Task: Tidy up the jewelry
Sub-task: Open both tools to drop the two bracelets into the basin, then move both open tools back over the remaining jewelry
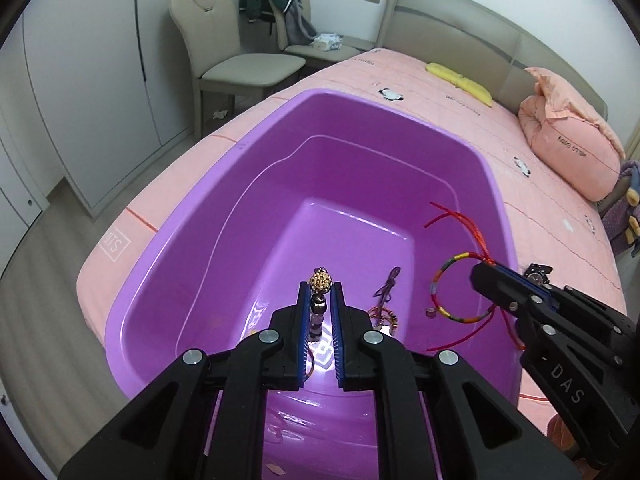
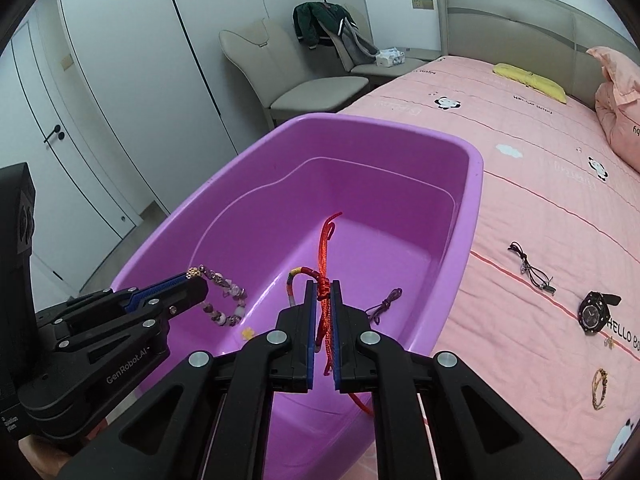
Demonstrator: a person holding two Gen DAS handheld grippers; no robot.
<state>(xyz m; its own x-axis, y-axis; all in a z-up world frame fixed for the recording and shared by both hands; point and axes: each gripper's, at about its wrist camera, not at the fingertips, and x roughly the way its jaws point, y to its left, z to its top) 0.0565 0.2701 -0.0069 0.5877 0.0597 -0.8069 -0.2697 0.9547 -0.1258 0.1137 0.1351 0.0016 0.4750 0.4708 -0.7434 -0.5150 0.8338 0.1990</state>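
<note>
A purple plastic tub [image 1: 168,236] [image 2: 476,160] stands on the pink bed. My left gripper [image 1: 321,286] [image 2: 196,276] is shut on a beaded bracelet [image 1: 320,282] [image 2: 228,300] with a gold ball and holds it over the tub's near end. My right gripper [image 2: 323,284] [image 1: 486,270] is shut on a red-cord woven bracelet [image 2: 326,256] [image 1: 444,292], also over the tub. A purple cord piece [image 1: 387,286] [image 2: 386,302] and a small beaded piece [image 1: 386,318] lie on the tub floor.
On the bedspread to the right lie a black watch [image 2: 594,312], a black cord necklace [image 2: 530,268] and a gold bracelet [image 2: 599,388]. A pink pillow [image 1: 568,140] and yellow cloth [image 1: 460,80] sit near the headboard. Chairs [image 1: 240,64] stand by the wall.
</note>
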